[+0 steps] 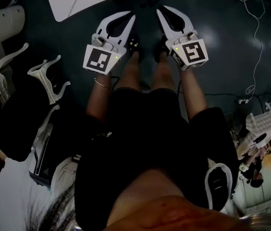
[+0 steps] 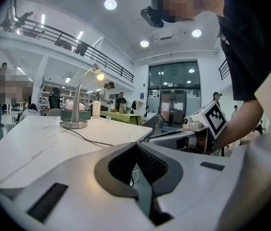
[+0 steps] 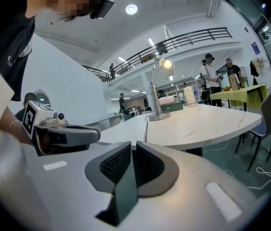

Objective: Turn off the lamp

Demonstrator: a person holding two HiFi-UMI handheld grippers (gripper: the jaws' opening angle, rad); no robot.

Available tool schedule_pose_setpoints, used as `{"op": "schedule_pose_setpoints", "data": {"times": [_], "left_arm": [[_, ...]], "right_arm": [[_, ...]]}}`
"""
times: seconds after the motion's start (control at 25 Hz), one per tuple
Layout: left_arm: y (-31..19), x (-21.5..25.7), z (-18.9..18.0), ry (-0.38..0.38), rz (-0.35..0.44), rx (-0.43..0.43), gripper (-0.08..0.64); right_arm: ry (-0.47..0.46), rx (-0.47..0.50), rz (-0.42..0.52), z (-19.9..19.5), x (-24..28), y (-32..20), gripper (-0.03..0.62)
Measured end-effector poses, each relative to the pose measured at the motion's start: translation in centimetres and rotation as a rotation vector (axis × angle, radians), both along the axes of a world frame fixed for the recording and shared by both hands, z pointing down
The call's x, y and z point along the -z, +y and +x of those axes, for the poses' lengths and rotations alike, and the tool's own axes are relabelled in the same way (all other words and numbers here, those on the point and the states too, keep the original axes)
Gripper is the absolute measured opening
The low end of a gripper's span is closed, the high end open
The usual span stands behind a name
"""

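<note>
Nearest, the left hand-held gripper point(image 2: 136, 144) and the right hand-held gripper point(image 3: 133, 142) are both clenched on nothing, held side by side above a dark grey glossy floor point(image 1: 222, 52), just short of the rounded edge of a white marble-look worktop point(image 2: 39, 143). Farther along that worktop, well apart from both, stands the silver gooseneck desk lamp with a round base point(image 2: 78, 102), its head lit and a dark cord point(image 2: 81, 135) trailing from the base across the surface. Beyond it opens a tall white hall with a dark-railed mezzanine point(image 2: 68, 36), round ceiling lights point(image 2: 110, 4) and glass entrance doors point(image 2: 174, 97).
</note>
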State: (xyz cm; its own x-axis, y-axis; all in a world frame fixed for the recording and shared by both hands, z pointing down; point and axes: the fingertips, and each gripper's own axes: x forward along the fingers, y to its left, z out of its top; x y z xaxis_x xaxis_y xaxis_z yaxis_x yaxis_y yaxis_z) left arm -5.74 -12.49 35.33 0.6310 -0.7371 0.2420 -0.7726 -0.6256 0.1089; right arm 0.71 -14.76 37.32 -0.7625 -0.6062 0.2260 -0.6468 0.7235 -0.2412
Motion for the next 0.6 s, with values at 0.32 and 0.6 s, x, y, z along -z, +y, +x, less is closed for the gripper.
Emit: {"op": "schedule_pose_setpoints", "data": {"times": [0.32, 0.6], "left_arm": [[0.9, -3.7, 0.1, -0.004, -0.032, 0.056, 0.008], [0.7, -6.6, 0.1, 0.023, -0.045, 0.082, 0.008]], "right_arm": [[0.015, -0.008, -0.046, -0.3, -4.1, -1.0, 0.027], [0.055, 0.005, -0.042, -1.4, -6.6, -2.1, 0.087]]}}
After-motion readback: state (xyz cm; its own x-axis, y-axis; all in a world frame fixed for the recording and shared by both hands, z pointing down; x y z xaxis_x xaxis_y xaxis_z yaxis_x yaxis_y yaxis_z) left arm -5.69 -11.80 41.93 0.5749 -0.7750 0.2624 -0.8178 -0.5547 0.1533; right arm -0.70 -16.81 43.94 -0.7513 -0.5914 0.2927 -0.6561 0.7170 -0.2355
